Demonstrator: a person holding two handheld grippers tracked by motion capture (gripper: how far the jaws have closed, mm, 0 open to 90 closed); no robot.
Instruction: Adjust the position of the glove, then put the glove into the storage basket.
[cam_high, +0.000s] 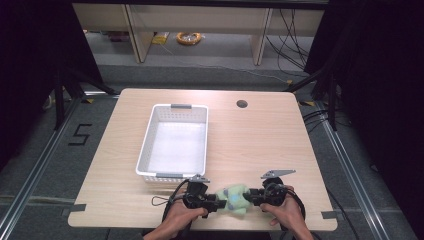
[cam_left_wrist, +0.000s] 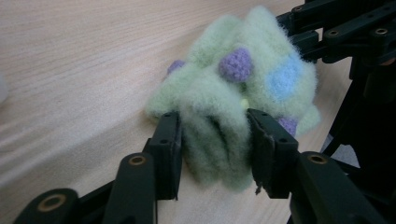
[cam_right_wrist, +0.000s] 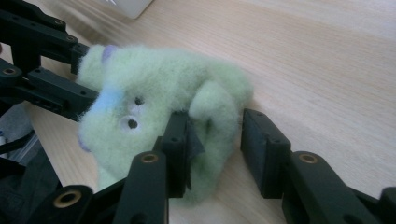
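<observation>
A fuzzy pale green plush toy (cam_high: 235, 197) with purple knobs and a blue patch lies on the wooden table near its front edge. My left gripper (cam_high: 220, 200) comes at it from the left. In the left gripper view the jaws of my left gripper (cam_left_wrist: 215, 140) press on a limb of the plush toy (cam_left_wrist: 243, 88) from both sides. My right gripper (cam_high: 252, 196) meets the toy from the right. In the right gripper view my right gripper (cam_right_wrist: 215, 140) holds another rounded limb of the plush toy (cam_right_wrist: 154, 88) between its pads. A hand holds each gripper.
A white perforated basket (cam_high: 145, 150) stands just behind the grippers, left of centre. A cable hole (cam_high: 242, 104) sits in the table's far part. The table's front edge (cam_high: 200, 226) runs right below the hands. Cables trail from both grippers.
</observation>
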